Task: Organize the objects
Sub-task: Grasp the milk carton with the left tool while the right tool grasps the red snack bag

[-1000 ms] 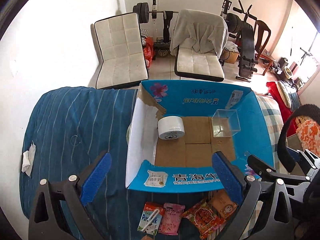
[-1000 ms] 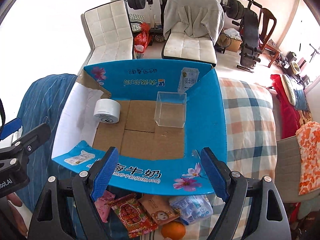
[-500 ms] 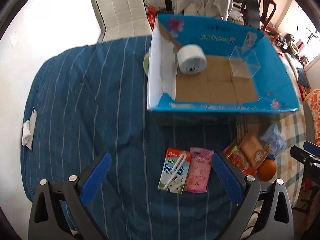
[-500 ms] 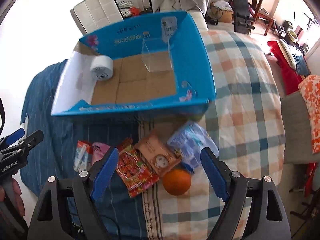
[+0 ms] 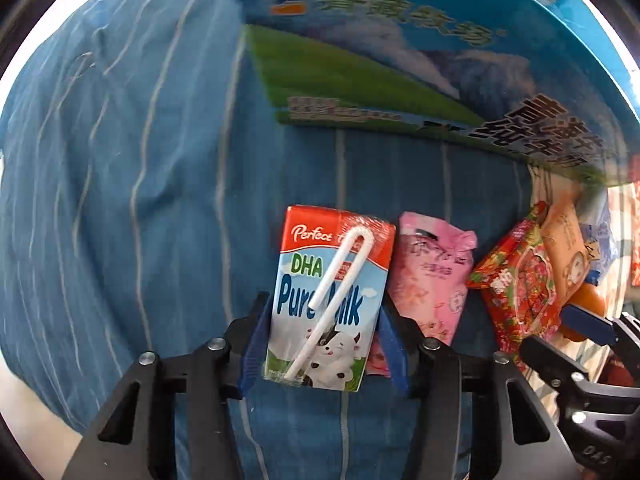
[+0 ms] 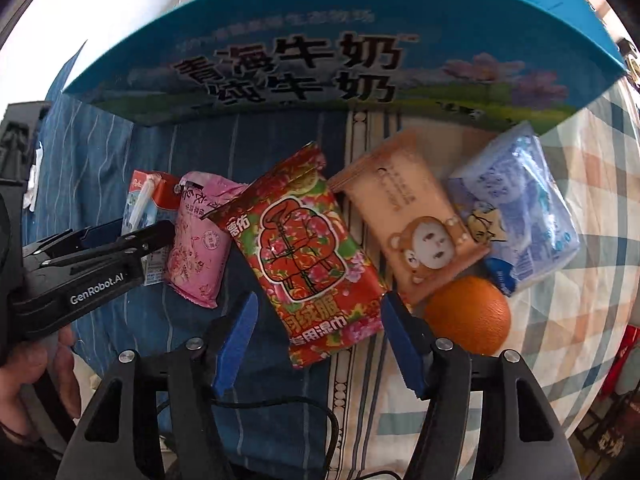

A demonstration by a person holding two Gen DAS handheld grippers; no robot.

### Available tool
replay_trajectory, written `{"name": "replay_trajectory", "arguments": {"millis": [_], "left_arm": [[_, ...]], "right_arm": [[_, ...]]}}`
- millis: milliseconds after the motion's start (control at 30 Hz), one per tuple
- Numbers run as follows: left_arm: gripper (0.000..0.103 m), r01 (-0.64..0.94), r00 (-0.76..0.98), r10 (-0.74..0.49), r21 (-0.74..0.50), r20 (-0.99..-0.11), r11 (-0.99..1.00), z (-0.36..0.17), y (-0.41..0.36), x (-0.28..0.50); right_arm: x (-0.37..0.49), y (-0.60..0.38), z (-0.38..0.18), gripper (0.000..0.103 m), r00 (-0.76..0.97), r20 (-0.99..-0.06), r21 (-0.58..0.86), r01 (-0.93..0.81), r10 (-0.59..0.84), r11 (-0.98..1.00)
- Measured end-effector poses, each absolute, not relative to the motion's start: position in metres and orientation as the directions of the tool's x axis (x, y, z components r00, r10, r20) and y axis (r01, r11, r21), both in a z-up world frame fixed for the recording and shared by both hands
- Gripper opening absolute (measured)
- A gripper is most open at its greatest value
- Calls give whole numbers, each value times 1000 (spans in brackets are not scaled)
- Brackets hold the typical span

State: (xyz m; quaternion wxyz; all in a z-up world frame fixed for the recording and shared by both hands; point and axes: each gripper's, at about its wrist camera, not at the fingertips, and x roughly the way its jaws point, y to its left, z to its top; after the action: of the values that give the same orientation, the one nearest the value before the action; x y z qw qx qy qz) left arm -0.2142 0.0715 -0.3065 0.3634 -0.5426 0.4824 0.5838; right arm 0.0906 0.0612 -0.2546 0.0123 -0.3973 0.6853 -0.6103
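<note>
Left wrist view: left tongs [image 5: 324,332] clenched on the milk carton [image 5: 330,300], right tongs [image 6: 316,328] released around the red packet [image 6: 312,256] — lift straight toward the box [image 5: 400,60] at twelve o'clock

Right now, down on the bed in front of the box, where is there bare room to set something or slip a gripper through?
Free: the blue striped bedding left of the milk carton, and the plaid blanket right of the blue tissue pack. Crowded: the row from carton through pink pack, red pack, beige pack and orange, below the blue box.
</note>
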Motion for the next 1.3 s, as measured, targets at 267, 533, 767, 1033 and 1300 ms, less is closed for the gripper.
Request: {"name": "replay_trajectory", "arguments": {"millis": [267, 533, 767, 1033, 1300], "left_arm": [[45, -922, -160, -106, 187, -981, -340, -301, 26, -209], [47, -922, -131, -150, 176, -980, -345, -315, 20, -206], [47, -919, -152, -137, 191, -979, -345, -312, 14, -194], [47, -924, -141, -146, 183, -979, -335, -316, 1, -184], [47, -935, -142, -146, 181, -979, -306, -316, -8, -179]], "right_arm": [[67, 44, -256, 58, -675, 586, -788, -605, -448, -118], [57, 42, -251, 64, -792, 533, -841, -536, -298, -79], [53, 48, -246, 45, -796, 552, -833, -537, -248, -130], [65, 63, -247, 50, -864, 460, -888, -440, -207, -135], [37, 48, -262, 66, -781, 590, -789, -611, -205, 58]]}}
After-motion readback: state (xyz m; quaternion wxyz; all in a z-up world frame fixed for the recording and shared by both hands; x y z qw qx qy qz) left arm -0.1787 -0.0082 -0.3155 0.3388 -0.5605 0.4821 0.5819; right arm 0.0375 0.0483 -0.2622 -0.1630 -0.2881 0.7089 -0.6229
